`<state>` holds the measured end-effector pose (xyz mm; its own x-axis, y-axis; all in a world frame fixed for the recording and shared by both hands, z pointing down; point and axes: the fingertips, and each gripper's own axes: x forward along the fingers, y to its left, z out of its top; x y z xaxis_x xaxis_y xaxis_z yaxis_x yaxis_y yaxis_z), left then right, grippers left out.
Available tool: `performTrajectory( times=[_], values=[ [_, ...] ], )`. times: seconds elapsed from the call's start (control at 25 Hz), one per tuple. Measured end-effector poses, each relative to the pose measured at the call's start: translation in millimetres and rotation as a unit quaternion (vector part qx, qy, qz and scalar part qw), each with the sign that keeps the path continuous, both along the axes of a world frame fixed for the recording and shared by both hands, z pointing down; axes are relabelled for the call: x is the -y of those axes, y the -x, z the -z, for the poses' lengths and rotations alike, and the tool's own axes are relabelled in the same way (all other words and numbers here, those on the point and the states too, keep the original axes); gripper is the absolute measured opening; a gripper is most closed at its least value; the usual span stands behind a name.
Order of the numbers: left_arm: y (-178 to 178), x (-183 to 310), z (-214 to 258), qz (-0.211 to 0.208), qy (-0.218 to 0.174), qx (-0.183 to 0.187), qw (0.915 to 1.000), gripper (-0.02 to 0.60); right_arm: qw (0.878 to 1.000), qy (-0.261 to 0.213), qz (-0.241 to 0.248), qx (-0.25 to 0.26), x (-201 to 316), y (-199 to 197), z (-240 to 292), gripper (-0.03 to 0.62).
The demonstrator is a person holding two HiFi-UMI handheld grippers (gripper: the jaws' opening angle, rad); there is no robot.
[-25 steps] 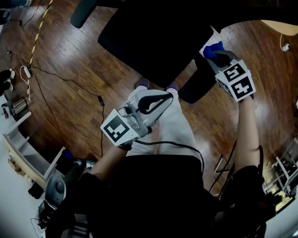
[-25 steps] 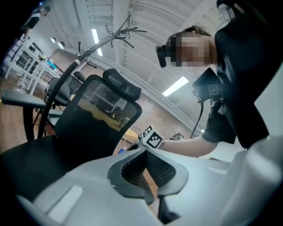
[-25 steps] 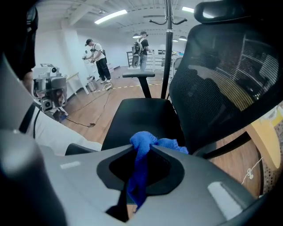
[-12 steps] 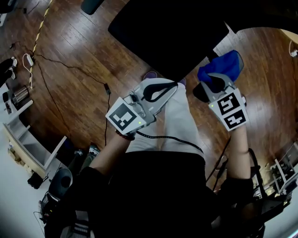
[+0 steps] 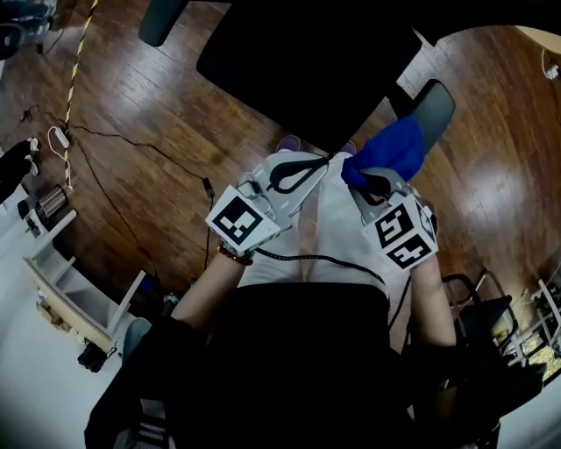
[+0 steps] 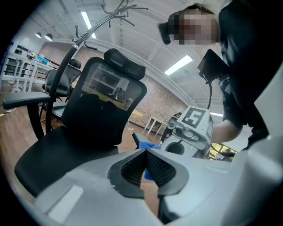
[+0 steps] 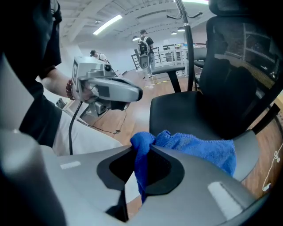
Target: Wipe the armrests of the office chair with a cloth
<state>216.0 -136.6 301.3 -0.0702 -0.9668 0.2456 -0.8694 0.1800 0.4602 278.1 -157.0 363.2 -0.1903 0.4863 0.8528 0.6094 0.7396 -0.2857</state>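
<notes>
The black office chair [image 5: 307, 61] stands in front of me, its grey right armrest [image 5: 434, 105] beside the seat and its left armrest [image 5: 162, 17] at the top left. My right gripper [image 5: 366, 178] is shut on a blue cloth [image 5: 390, 149], which bunches out of the jaws just short of the right armrest. In the right gripper view the cloth [image 7: 194, 148] hangs through the closed right gripper [image 7: 141, 152]. My left gripper [image 5: 324, 163] sits close beside it over my lap, shut and holding nothing. The left gripper [image 6: 144, 152] faces the chair [image 6: 101, 101].
Cables [image 5: 131, 145] trail over the wooden floor at the left. A white shelf unit [image 5: 61, 281] stands at the lower left. A coat stand [image 6: 79, 39] and another chair [image 6: 55, 81] are behind the office chair. People [image 7: 143, 46] stand far off.
My right gripper has carried the blue cloth off the right armrest, leftward and toward my body. The left gripper has shifted only slightly right.
</notes>
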Motion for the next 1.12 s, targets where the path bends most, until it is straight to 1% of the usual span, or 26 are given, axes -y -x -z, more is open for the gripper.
performTrajectory(
  times=[0.08,0.16,0.36,0.6,0.68,0.76,0.84,0.92,1.0,1.12],
  values=[
    [-0.6,2.4,4.7,-0.011,0.002,0.003,0.9999,0.005,1.000,-0.005,-0.006,0.005,-3.5,-7.6,-1.0,0.052],
    [-3.0,6.2,10.0,-0.022,0.000,0.007,0.9997,0.005,1.000,-0.009,-0.023,0.018,-3.7,-13.8,-1.6,0.052],
    [-13.4,20.4,10.1,-0.046,0.006,0.001,0.9989,0.005,0.998,-0.008,-0.059,0.003,4.5,-40.7,-11.4,0.052],
    [-23.4,37.8,10.5,-0.054,0.005,-0.006,0.9985,0.005,0.992,-0.027,-0.126,-0.014,39.3,-66.8,-26.3,0.051],
    [-26.4,42.4,10.0,-0.059,0.007,-0.006,0.9982,0.005,0.989,-0.046,-0.138,-0.022,55.0,-73.7,-31.7,0.051],
    [-27.7,46.8,10.3,-0.058,0.008,-0.010,0.9982,0.005,0.987,-0.066,-0.144,-0.019,72.9,-76.2,-34.5,0.051],
    [-28.0,51.0,9.7,-0.053,0.009,-0.013,0.9984,0.005,0.984,-0.090,-0.151,0.000,95.0,-70.5,-36.0,0.052],
    [-28.0,56.5,7.6,-0.048,0.009,-0.013,0.9987,0.005,0.977,-0.120,-0.177,0.026,128.8,-54.4,-36.1,0.052],
    [-28.6,63.5,5.5,-0.043,0.008,-0.010,0.9990,0.005,0.968,-0.138,-0.206,0.049,168.2,-31.1,-35.1,0.052],
    [-26.1,76.3,12.7,-0.032,0.005,-0.007,0.9995,0.005,0.961,-0.152,-0.217,0.075,225.9,12.9,-31.9,0.051]
  ],
)
